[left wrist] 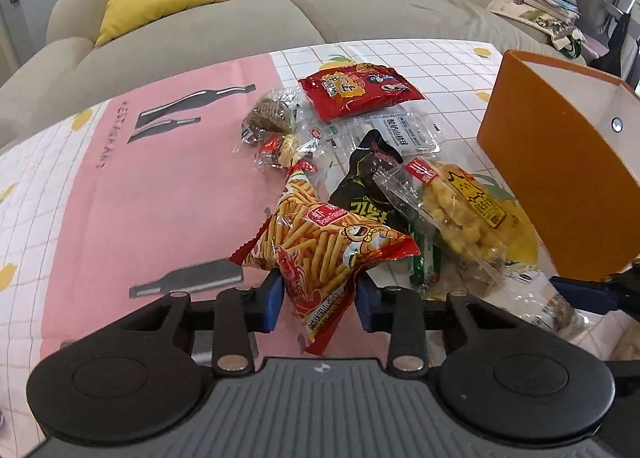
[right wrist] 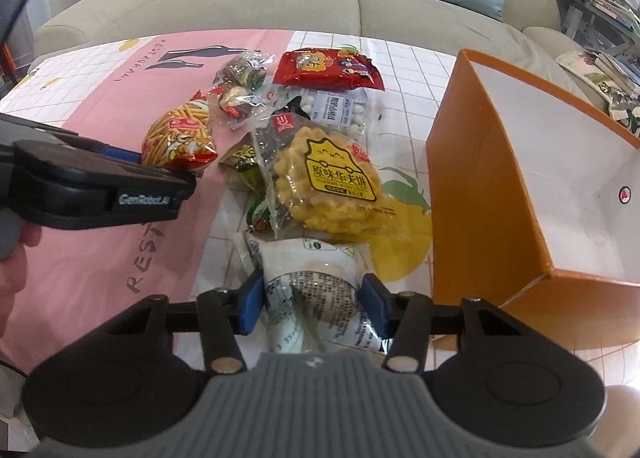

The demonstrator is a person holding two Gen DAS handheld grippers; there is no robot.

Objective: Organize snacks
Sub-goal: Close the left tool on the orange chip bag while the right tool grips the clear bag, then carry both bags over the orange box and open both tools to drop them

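The left gripper [left wrist: 320, 298] has its blue jaws pinched on the lower end of the prawn-stick bag [left wrist: 320, 250], lifted slightly off the surface [left wrist: 160, 198]. The right gripper [right wrist: 314, 304] has its jaws around the white packet [right wrist: 316, 290], touching both sides, beside the orange box [right wrist: 480, 198].

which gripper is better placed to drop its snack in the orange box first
Right. The right gripper grips a white packet beside the orange box; the left gripper holds the prawn sticks bag farther off.
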